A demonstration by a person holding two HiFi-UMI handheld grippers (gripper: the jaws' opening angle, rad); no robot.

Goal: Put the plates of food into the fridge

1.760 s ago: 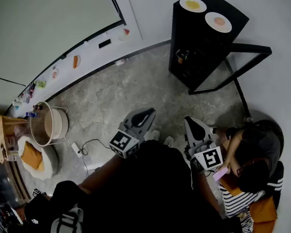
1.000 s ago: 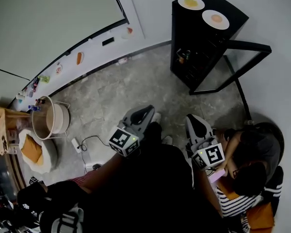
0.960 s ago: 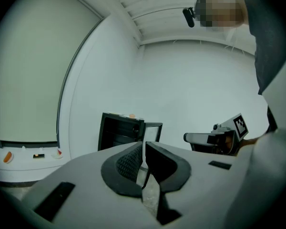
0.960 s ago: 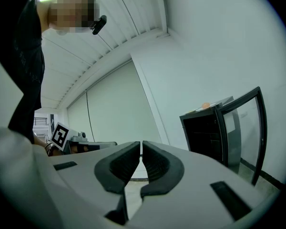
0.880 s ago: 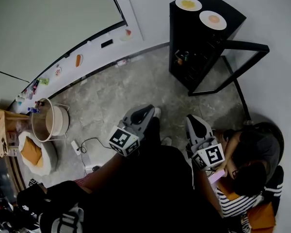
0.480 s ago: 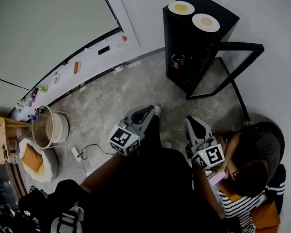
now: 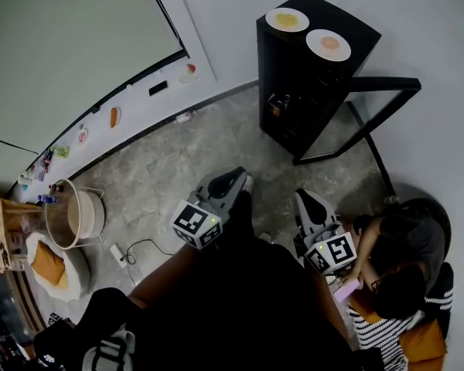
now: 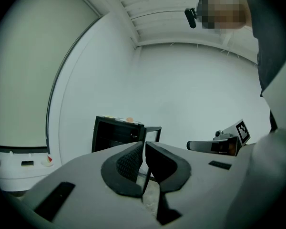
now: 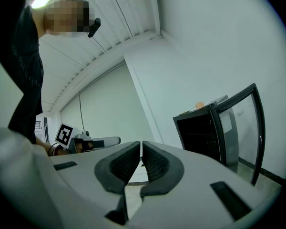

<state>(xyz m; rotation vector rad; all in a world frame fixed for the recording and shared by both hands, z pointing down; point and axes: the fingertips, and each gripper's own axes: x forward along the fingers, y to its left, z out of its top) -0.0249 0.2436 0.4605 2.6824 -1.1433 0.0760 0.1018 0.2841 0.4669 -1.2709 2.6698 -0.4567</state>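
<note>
A black fridge (image 7: 309, 83) stands against the far wall with its glass door (image 7: 375, 118) swung open to the right. On its top sit two white plates, one with yellow food (image 7: 287, 19) and one with orange food (image 7: 329, 44). My left gripper (image 7: 236, 178) and right gripper (image 7: 305, 196) are held level in front of me, well short of the fridge. Both are shut with nothing between the pads. The fridge (image 8: 117, 135) shows beyond the left gripper (image 8: 144, 144), and the fridge (image 9: 205, 130) with its door (image 9: 243, 123) beyond the right gripper (image 9: 140, 144).
A person (image 7: 402, 261) sits on the floor just right of my right gripper. At the left are a large pot on a stand (image 7: 73, 215) and an orange cushion (image 7: 50, 257). A cable and power strip (image 7: 124, 250) lie on the floor. Small items line the wall ledge (image 7: 116, 117).
The head view has shifted, so the fridge now sits a little lower and further left in the picture. Both grippers stay shut and empty, side by side.
</note>
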